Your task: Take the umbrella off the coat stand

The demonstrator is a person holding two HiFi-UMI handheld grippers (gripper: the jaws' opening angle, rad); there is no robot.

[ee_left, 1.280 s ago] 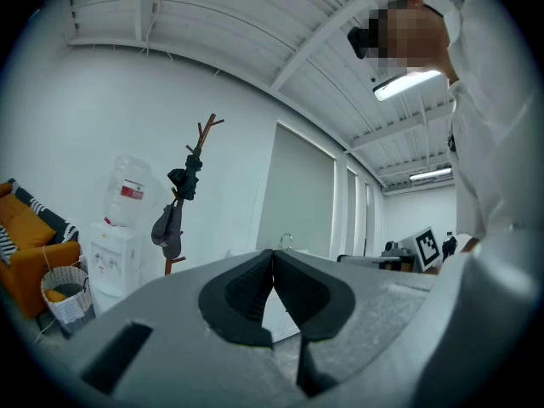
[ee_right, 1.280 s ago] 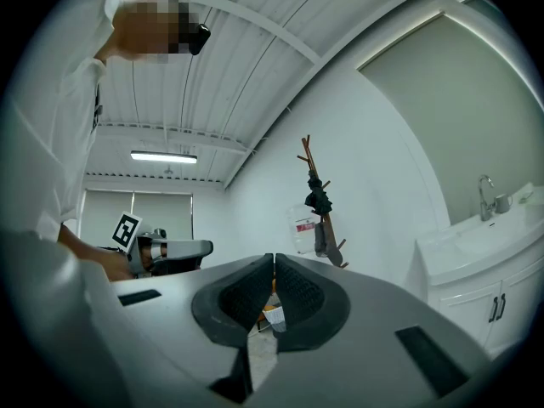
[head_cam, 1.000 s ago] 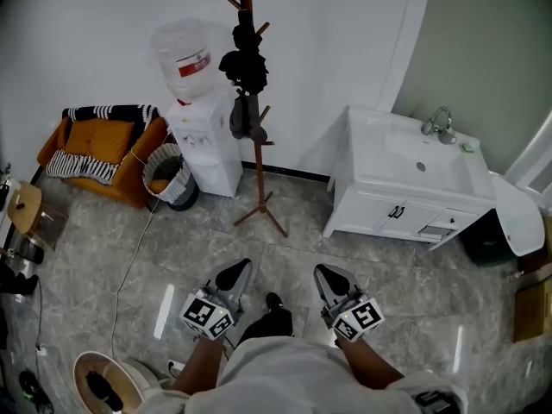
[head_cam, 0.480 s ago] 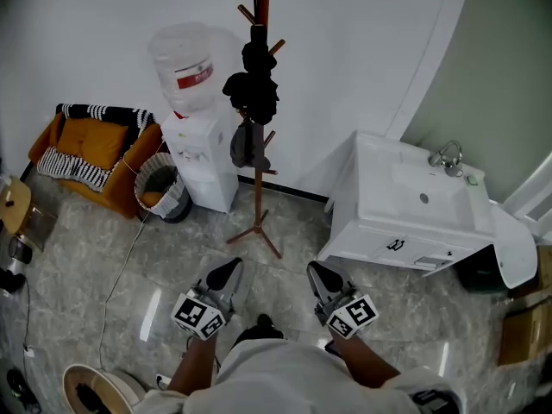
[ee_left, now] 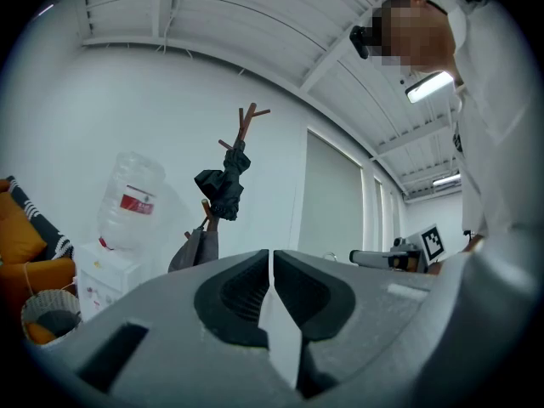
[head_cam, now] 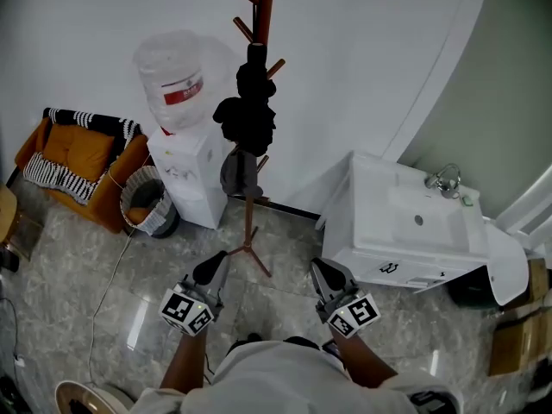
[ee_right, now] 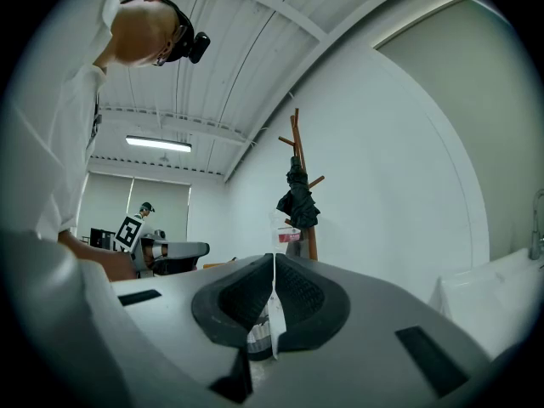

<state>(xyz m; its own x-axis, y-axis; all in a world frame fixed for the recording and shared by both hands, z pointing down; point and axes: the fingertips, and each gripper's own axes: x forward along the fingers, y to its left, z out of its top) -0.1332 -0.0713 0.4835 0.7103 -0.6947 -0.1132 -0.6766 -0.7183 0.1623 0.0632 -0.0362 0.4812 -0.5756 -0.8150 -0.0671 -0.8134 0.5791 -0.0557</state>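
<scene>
Two hand-held grippers, held low in front of the person over the grey marble-pattern floor [head_cam: 78, 266]. Left gripper [head_cam: 213, 266]: jaws pressed together, nothing between them. Right gripper [head_cam: 320, 270]: likewise clenched and empty. One reddish-brown wooden coat stand [head_cam: 250, 218] stands ahead by the white wall. One black folded umbrella [head_cam: 247, 112] hangs high on its pegs, well apart from both grippers. One grey fabric item [head_cam: 237, 174] hangs just below it. Containers: one clear plastic water bottle with a red label [head_cam: 172, 69], inverted on a white water dispenser [head_cam: 188, 169], fill level unclear. One woven round basket [head_cam: 141, 203] sits on the floor just left of the dispenser, inside dark, contents not readable. One white vanity cabinet with a sink basin [head_cam: 414, 224] stands at right, with one metal tap [head_cam: 443, 179] at its back edge. One orange sofa with a black-and-white striped throw [head_cam: 73, 155] stands far left.
</scene>
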